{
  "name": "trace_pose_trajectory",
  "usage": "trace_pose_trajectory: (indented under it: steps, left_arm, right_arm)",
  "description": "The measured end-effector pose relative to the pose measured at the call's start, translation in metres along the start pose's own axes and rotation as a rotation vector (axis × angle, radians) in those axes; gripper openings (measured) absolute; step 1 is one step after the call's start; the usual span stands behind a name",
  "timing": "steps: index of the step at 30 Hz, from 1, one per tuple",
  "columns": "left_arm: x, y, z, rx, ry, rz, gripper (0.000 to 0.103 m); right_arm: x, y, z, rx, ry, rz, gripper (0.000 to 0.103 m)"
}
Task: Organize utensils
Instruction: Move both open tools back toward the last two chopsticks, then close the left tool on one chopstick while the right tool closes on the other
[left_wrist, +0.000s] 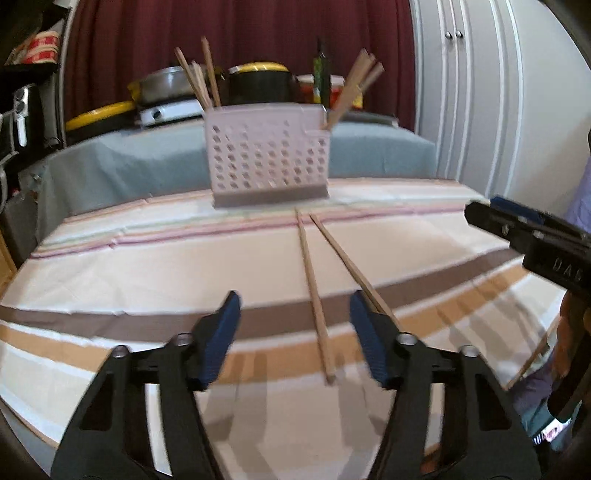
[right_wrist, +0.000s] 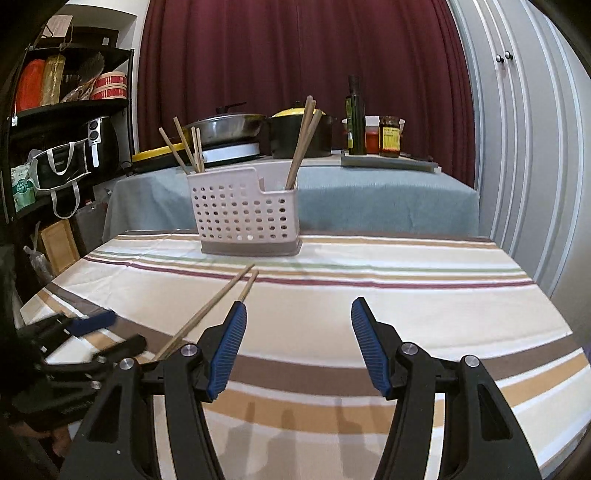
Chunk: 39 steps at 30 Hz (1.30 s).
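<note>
Two loose chopsticks on the striped counter (left_wrist: 110, 280), side by side and near-parallel, tips toward the perforated caddy (left_wrist: 269, 155) at the far edge: inner chopstick (left_wrist: 314, 291) straight ahead between the spread pads of the left tool (left_wrist: 291, 339), outer chopstick (left_wrist: 351, 266) running under its right pad. Left tool released, jaws wide, nothing gripped. Right tool (right_wrist: 297, 347) likewise released and empty, hovering over bare cloth with both sticks off to its left. Judged step: picking up a chopstick for the caddy. Best done by lowering the left tool square over the inner chopstick, well back from its near end, pads either side of that one only, closing gently to avoid rolling it against its neighbour or catching both. Then lifting, tilting upright, and dropping it into a compartment; left bundle (right_wrist: 186, 147) and right bundle (right_wrist: 303, 140) already standing in the end slots, splayed, so entry from above and clear of those tops. Open cloth wide to the right and between sticks and caddy. Near counter edge close beneath both tools; one more stick (left_wrist: 528, 362) seemingly hanging off the right edge, though hard to tell. Pots (right_wrist: 299, 133) and bottle (right_wrist: 355, 118) on the rear surface well behind the caddy, out of the way.
</note>
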<state>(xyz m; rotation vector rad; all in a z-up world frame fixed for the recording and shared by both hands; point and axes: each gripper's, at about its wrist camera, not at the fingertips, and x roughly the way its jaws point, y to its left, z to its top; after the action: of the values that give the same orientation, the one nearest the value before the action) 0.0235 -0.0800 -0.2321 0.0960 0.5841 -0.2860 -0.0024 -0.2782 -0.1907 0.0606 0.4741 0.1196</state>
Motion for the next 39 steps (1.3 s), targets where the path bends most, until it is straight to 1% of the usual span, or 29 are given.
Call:
trace_pose_trajectory:
  steps: [1,2,4,9,11,13,14,16,21,26,32,36,39]
  left_arm:
    - [0.003,-0.001,-0.002,0.001,0.012,-0.003,0.048]
    - [0.007,-0.002,-0.006,-0.003,0.026,-0.006,0.047]
    - [0.014,0.0,-0.01,-0.021,0.052,-0.024,0.039]
    - [0.021,0.002,-0.014,-0.029,0.069,-0.033,0.031]
    - [0.022,0.002,-0.014,-0.026,0.064,-0.034,0.029]
    - [0.023,0.001,-0.015,-0.017,0.059,-0.041,0.019]
    - [0.023,0.0,-0.016,-0.008,0.057,-0.042,0.017]
    - [0.023,-0.002,-0.016,0.005,0.054,-0.049,0.007]
    - [0.016,-0.002,-0.015,0.028,0.049,-0.047,0.006]
    - [0.002,0.008,-0.017,0.048,0.026,-0.018,0.006]
    - [-0.01,0.033,-0.02,0.024,0.021,0.026,0.006]
    - [-0.017,0.048,-0.027,0.014,0.025,0.058,0.006]
    - [-0.018,0.055,-0.031,-0.001,0.031,0.066,0.006]
  right_arm:
    - [0.0,0.0,-0.001,0.001,0.001,-0.001,0.058]
    - [0.0,0.0,-0.003,0.004,0.004,0.0,0.058]
    - [0.0,-0.001,-0.006,0.009,0.01,0.002,0.058]
    - [0.002,-0.001,-0.009,0.011,0.017,0.006,0.058]
    - [0.004,0.001,-0.01,0.008,0.022,0.011,0.058]
    - [0.005,0.003,-0.011,0.004,0.025,0.015,0.058]
    - [0.005,0.004,-0.012,0.001,0.026,0.018,0.058]
    - [0.004,0.007,-0.014,-0.002,0.025,0.021,0.058]
    - [0.002,0.014,-0.018,-0.005,0.011,0.032,0.058]
    - [0.005,0.03,-0.026,-0.017,0.026,0.069,0.058]
    - [0.012,0.054,-0.035,-0.056,0.052,0.112,0.058]
    - [0.018,0.063,-0.04,-0.069,0.073,0.125,0.058]
    - [0.021,0.068,-0.045,-0.074,0.088,0.131,0.058]
